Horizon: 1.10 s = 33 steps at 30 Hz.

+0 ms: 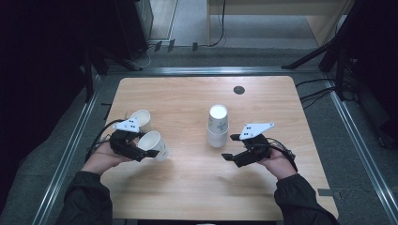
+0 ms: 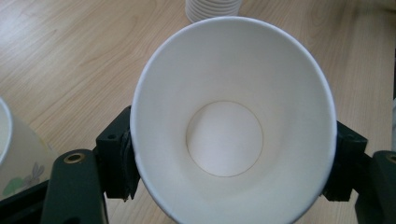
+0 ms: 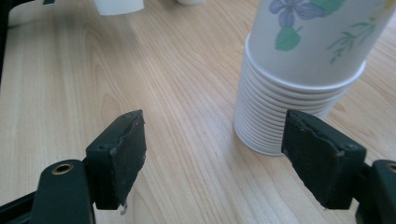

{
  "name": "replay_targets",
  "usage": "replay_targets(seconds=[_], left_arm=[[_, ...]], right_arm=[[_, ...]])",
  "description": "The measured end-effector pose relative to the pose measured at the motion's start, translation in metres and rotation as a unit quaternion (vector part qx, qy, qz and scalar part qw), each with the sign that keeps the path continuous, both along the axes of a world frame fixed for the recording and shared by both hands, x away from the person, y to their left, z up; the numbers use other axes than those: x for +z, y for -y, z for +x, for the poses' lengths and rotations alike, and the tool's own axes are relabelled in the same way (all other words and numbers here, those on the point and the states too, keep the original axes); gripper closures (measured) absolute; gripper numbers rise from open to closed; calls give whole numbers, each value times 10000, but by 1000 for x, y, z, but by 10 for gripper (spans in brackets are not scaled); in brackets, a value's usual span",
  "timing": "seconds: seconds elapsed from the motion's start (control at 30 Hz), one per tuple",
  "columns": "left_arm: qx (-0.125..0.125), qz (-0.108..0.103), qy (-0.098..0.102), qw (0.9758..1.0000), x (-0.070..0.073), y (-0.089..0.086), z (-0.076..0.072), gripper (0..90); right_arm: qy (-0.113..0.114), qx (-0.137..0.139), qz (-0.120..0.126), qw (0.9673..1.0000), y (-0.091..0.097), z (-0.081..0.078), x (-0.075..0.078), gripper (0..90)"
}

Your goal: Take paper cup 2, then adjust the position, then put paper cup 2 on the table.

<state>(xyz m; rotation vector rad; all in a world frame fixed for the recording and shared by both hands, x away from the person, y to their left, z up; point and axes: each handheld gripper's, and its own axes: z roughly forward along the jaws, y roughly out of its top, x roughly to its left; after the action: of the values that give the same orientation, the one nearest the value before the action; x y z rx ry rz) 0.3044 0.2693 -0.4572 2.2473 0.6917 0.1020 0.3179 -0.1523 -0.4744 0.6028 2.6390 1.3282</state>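
The paper cup (image 2: 233, 121) held by the left tool (image 1: 141, 149) was empty: the left gripper view looked straight into its plain white inside down to the round bottom, with nothing in it. The two black jaws pressed against its outer wall on either side, so the left tool was clenched on it. In the high view the cup lay tilted on its side at the left of the wooden tabletop (image 1: 187, 187), mouth turned toward the person.

Just behind it another single cup (image 1: 141, 119) also lay tilted, its open mouth showing a white, empty inside; a pale printed motif showed on its wall in the left gripper view.

Near the middle of the tabletop stood a stack of cups (image 1: 218, 125), upside down, many rims nested closely one above another. The outermost cup was white with a printed flower in violet and green leaves.

The right tool (image 3: 212, 158) was released, its jaws spread wide with nothing between them, low over the tabletop just beside the stack's base and apart from it.
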Motion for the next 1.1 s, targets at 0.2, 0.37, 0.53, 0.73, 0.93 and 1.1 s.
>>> replay_targets(seconds=[0.2, 0.37, 0.53, 0.73, 0.93, 1.1], left_arm=[[126, 141, 8, 9998, -5, -11, 0, 245], [226, 216, -3, 9995, -9, -19, 2, 245], [320, 240, -3, 9992, -13, -27, 3, 245], [483, 403, 6, 9980, -18, -39, 3, 245], [591, 594, 12, 9965, -23, -44, 4, 245], [572, 787, 22, 9952, -28, -44, 4, 244]], right_arm=[[20, -90, 0, 10000, 2, 1, 0, 223], [34, -88, -30, 10000, 2, 1, -1, 223], [52, -100, -43, 9999, 3, 2, -1, 223], [34, -117, -81, 9999, 3, 2, -2, 223], [47, -140, -50, 9999, 4, 3, -2, 223], [45, -166, -69, 9998, 4, 3, -3, 223]])
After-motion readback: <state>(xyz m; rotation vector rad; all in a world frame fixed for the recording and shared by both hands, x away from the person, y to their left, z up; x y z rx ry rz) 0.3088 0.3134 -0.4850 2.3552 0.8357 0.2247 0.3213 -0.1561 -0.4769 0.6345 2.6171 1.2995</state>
